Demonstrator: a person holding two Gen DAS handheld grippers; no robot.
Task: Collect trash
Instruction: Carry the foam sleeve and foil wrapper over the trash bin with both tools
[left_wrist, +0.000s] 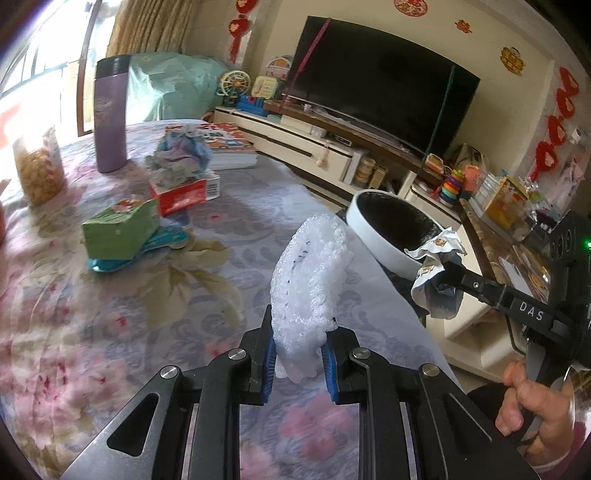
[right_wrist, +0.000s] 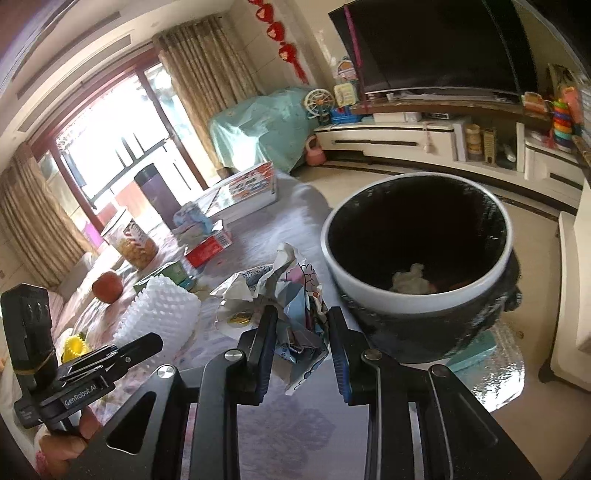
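- The left gripper (left_wrist: 299, 363), at the bottom centre of its own view, is clamped on a piece of white foam netting (left_wrist: 308, 284); the blue pads (left_wrist: 268, 363) pinch only the lower end, and the rest stands up above the jaws.
- The right gripper (right_wrist: 301, 350), low in the middle of its view, is clenched on a crumpled printed paper wad (right_wrist: 291, 306), which bulges up and to the left past the fingers.
- Just beyond the paper, at right of centre in the right wrist view, stands the trash bin (right_wrist: 373, 295), white-rimmed and dark inside, with a pale scrap already at the bottom. In the left wrist view the bin (left_wrist: 373, 240) sits right of centre, off the edge of the floral tablecloth (left_wrist: 110, 295).
- Judgement: the step is carrying both pieces to the bin. The paper looks nearer, so bring it fully over the opening before letting go; its loose corners could catch on the rim.
- The foam is light and springy; hold it low inside the mouth, or it may bounce out.
- Keep the two grippers from crossing above the bin.
- The green tissue pack (left_wrist: 118, 230) and red box (left_wrist: 184, 194) on the table are well apart.
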